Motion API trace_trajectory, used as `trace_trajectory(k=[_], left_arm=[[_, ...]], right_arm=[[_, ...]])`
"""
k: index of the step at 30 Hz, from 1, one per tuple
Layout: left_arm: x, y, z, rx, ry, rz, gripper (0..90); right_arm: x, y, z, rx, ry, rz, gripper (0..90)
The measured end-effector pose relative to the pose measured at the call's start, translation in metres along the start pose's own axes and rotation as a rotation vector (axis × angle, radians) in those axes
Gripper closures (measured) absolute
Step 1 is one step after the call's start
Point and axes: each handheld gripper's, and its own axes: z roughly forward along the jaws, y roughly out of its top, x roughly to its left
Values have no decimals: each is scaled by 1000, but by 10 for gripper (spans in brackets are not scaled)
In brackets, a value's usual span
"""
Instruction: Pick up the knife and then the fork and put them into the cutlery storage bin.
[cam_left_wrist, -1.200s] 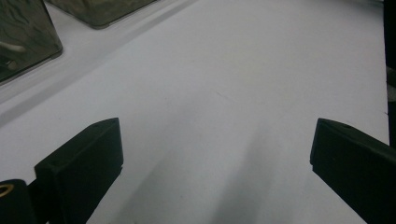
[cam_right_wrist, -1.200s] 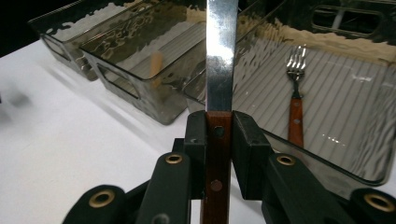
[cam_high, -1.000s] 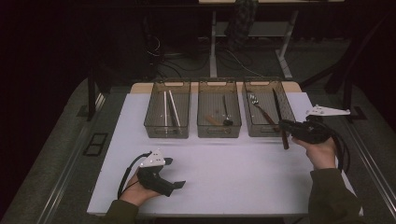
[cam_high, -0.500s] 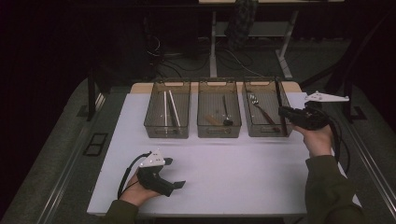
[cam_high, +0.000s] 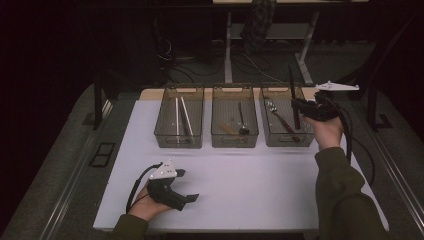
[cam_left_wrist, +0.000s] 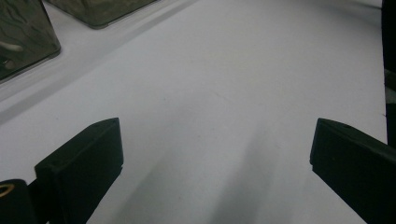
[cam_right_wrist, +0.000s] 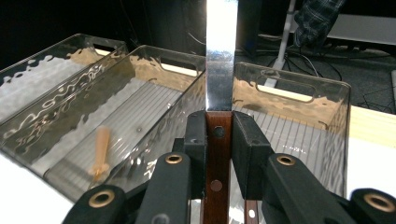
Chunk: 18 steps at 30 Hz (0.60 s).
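My right gripper is shut on a knife by its brown wooden handle. The steel blade points straight up, over the near end of the right clear bin. That bin holds a spoon and another wooden-handled utensil. My left gripper rests at the front left of the white table, open, with bare tabletop between its fingers.
Three clear bins stand in a row at the back of the table. The left bin holds two pale sticks. A dark spoon and a small wooden piece lie in the middle bin. Dark floor surrounds the table.
My right hand has risen and turned, so the knife that slanted down beside the right bin now stands blade up over it. The left gripper has stayed put.
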Motion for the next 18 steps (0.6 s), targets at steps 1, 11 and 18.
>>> trace_trajectory(k=[1, 11, 18], left_arm=[[0, 0, 0, 0, -1, -1, 14], [-1, 0, 0, -7, -6, -1, 14], [-1, 1, 0, -7, -8, -1, 14]], right_arm=[[0, 1, 3, 1, -9, -2, 767], [-5, -10, 42, 81, -67, 35, 766], [-1, -25, 60, 178, -93, 24, 766]])
